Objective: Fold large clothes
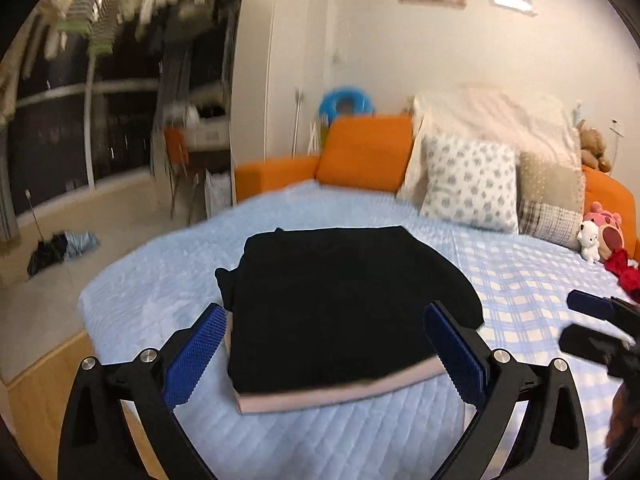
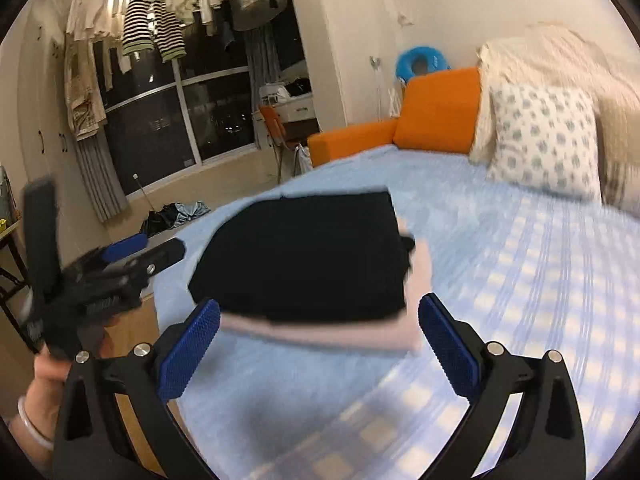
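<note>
A folded black garment [image 1: 344, 300] is seen lying on a folded pale pink garment [image 1: 340, 394], and both are stacked on the light blue quilted bed cover [image 1: 320, 440], near its left edge. The stack seems to be placed there so that finished pieces are kept together and tidy. The left gripper [image 1: 326, 354] is held just before the stack with its blue pads spread wide, and nothing is clamped between them. The right gripper [image 2: 320, 346] is held the same way, wide apart and empty, probably because the fold is judged as done. The pink layer is mostly hidden under the black one. The far pillows are blurred, and only part of a hand [image 2: 44, 376] is seen.
</note>
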{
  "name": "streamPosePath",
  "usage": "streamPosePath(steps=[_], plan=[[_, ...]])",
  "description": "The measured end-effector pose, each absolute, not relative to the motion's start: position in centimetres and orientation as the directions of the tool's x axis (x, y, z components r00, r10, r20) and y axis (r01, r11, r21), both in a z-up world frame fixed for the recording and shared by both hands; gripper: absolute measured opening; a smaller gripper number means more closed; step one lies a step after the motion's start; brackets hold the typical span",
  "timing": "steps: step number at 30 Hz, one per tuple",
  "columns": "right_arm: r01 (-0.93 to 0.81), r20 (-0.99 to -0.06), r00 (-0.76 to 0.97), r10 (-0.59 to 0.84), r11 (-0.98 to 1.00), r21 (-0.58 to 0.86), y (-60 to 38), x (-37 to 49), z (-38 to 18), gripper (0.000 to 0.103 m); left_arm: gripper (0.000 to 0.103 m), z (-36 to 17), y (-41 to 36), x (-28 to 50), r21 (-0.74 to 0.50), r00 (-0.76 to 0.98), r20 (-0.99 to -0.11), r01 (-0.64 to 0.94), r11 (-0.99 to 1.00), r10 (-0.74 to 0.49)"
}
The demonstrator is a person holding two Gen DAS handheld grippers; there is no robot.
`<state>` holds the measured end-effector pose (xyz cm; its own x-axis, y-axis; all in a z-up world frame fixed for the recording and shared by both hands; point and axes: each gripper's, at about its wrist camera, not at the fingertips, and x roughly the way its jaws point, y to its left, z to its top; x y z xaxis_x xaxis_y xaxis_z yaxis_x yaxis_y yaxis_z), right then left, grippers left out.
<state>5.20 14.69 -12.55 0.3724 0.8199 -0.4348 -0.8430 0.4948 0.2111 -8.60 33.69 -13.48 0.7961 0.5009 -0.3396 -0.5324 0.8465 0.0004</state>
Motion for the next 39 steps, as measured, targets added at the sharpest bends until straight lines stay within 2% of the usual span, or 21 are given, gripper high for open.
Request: streamPosePath(steps=[1, 5, 11, 17, 27, 39], plan=[[-0.833, -0.435, 0.392, 0.811, 0.513, 0.206, 14.3, 4.8, -13.4, 0.098, 0.100, -15.0, 32.4, -9.2, 0.017, 0.796, -0.327, -0.534, 0.845, 0.510], [-0.802, -0.440, 0.464, 0.769, 0.575, 0.160, 13.2, 4.2, -16.2, 0.098, 0.100, -18.5, 30.4, -9.7, -0.013, 0.773, -0.436, -0.518, 0.856, 0.461], [-0.786, -0.512, 0.472, 0.717, 0.606, 0.124, 13.7, 3.9, -19.5, 0.098, 0.100, -21.3, 30.3, -11.1, -0.024, 0.704, -0.488, -0.602, 0.798, 0.516], [-0.811, -0.496, 0.471, 0.729, 0.580, 0.082, 14.5, 2.4, -21.2, 0.098, 0.100, -22.2, 30.5, -11.0, 0.023, 0.671, -0.491, -0.628, 0.778, 0.556], [-0.823, -0.481, 0.484, 0.731, 0.567, 0.034, 16.1, 1.6, -21.6, 0.098, 0.100, -22.6, 31.0, -10.8, 0.011, 0.673, -0.507, -0.619, 0.785, 0.538], [-0.799, -0.469, 0.516, 0.717, 0.601, 0.040, 15.5, 2.2, -21.5, 0.098, 0.100, -23.2, 31.0, -10.1, 0.008, 0.667, -0.523, -0.619, 0.786, 0.531]])
